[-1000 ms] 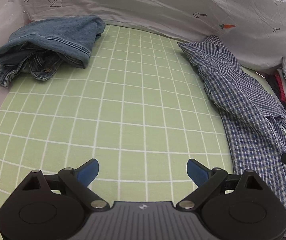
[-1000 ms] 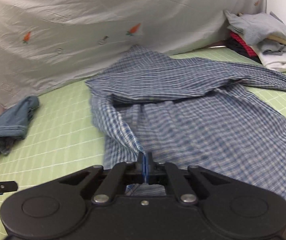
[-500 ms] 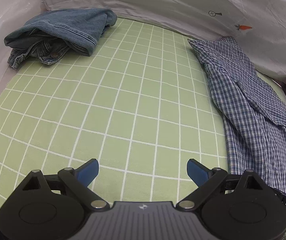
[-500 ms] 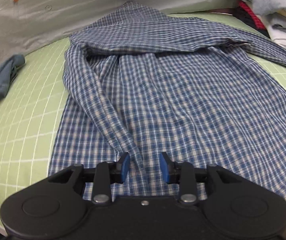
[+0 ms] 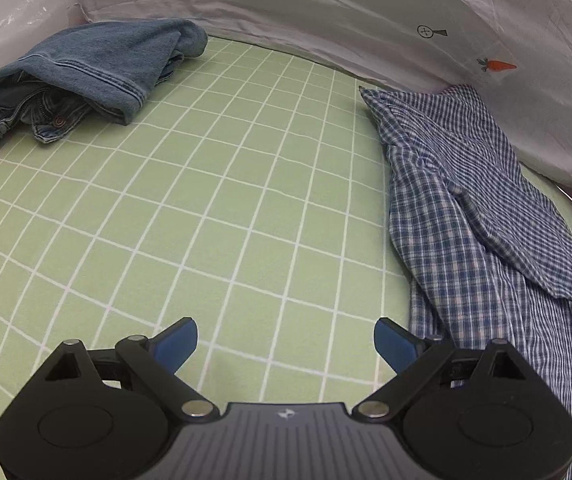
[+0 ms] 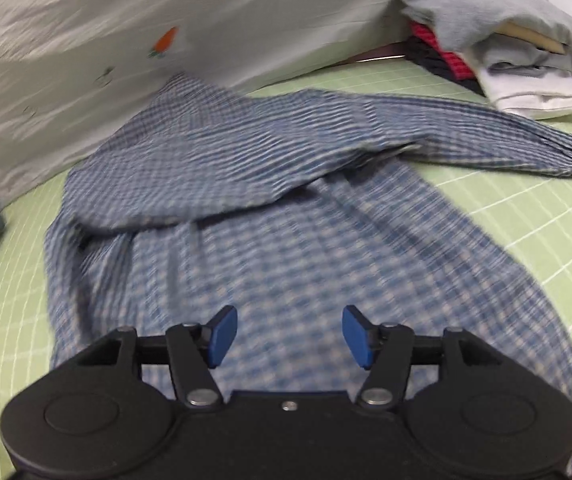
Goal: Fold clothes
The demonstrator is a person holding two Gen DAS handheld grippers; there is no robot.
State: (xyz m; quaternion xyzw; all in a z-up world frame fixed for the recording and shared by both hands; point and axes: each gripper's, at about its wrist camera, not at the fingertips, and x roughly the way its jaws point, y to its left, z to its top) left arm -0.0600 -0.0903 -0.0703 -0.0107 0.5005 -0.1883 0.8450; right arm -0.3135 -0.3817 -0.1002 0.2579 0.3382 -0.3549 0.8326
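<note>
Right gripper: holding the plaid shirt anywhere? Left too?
Nothing held. The right gripper is open above the plaid shirt, nothing between its pads. The left gripper is open over the green grid mat.

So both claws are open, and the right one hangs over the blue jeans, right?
Not quite. Both are open, but the right gripper hangs over the blue checked shirt, as the right wrist view shows. The jeans lie bundled at the far left of the green mat.

One checked shirt [image 6: 286, 216], one denim garment [image 5: 86, 76], one clothes pile [image 6: 497, 40], two claws, left claw [image 5: 285, 344], right claw [image 6: 289, 336]
</note>
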